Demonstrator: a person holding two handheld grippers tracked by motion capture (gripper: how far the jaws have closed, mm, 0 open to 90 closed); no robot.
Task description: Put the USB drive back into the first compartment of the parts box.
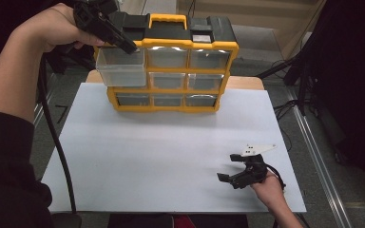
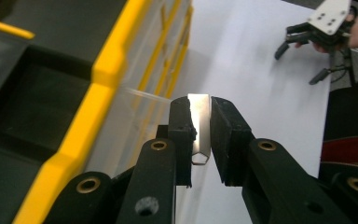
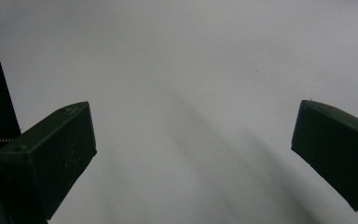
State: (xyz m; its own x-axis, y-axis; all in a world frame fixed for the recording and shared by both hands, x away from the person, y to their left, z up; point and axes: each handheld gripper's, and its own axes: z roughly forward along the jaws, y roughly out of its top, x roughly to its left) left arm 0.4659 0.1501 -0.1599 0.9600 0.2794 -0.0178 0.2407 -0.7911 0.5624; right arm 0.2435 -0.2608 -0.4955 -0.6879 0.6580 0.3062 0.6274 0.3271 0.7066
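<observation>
One yellow-and-black organizer (image 1: 171, 102) with nine clear drawers in three rows of three, at 12 o'clock on the white table (image 1: 161, 156). Your left gripper (image 1: 129, 46) is clamped on the rim of the top-left clear drawer (image 1: 121, 69), pulled out, see-through, looks empty. Your right gripper (image 1: 232, 167) at 4 o'clock, jaws wide apart, holding nothing.
</observation>
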